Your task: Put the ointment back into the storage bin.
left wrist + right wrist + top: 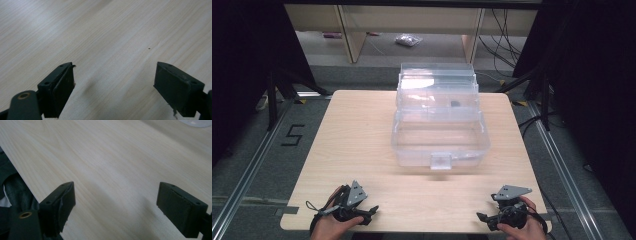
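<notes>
A pale wooden table (362,150) stands on a grey floor, with dark curtains at the sides and light wooden furniture legs at the far end of the room. At the near edge the left gripper (371,212) rests low on the left and the right gripper (482,218) on the right, each in one of the person's hands; in the two gripper views both sets of jaws stand wide apart over bare wood with nothing between them. Farther back, at the middle of the table and well apart from both grippers, sits a clear plastic box (439,145) with its lid (437,82) raised at the far side and a small latch (440,161) on its near wall. A small dark thing (455,104) lies in its far part; what it is cannot be told. The box looks light, stiff and smooth, so likely slippery; the rim or the latch seems the surest hold.
</notes>
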`<state>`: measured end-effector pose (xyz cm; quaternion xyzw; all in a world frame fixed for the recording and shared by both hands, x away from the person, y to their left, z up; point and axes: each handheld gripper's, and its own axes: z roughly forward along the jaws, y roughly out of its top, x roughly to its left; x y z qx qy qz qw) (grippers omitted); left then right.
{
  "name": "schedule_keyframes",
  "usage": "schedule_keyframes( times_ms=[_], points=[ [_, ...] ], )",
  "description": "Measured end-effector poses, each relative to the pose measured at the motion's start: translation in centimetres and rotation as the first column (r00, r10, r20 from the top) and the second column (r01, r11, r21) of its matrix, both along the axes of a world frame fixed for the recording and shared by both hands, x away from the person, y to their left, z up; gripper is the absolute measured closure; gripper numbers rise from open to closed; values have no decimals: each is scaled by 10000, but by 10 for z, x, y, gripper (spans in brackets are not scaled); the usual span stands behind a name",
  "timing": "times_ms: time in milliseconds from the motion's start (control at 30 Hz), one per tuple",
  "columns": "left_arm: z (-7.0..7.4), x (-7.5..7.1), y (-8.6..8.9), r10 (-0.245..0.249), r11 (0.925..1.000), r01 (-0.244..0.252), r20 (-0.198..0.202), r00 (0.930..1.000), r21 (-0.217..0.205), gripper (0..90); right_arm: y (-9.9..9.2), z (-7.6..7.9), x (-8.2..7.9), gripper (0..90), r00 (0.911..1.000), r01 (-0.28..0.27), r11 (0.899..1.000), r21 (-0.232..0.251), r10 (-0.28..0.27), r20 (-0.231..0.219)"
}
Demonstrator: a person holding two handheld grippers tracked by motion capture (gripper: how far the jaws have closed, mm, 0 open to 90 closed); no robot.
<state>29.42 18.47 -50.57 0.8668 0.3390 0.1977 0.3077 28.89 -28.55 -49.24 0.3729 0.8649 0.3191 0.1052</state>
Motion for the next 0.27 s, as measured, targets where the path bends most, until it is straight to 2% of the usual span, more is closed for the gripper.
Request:
schedule_keyframes(
  times_ms=[67,100,133,167,267],
  points=[
    [-1,0,0,-15,10000,15,56,10000,-59,159,0,-1,1,162,9994,-248,9997,-63,250,224],
    [0,0,0,-35,10000,35,1,10000,67,159,-1,-1,1,163,9992,-273,9996,-59,275,280],
    [-1,0,-1,-13,10000,14,56,10000,-75,159,-1,0,0,162,9996,-156,9999,-28,156,247],
    [-1,0,-1,-20,10000,20,64,10000,-64,160,-2,2,0,162,9999,-106,9999,-74,107,87],
    [0,0,0,-15,10000,15,-1,10000,22,159,-2,1,1,162,9995,-278,9996,-20,279,152]
  ],
)
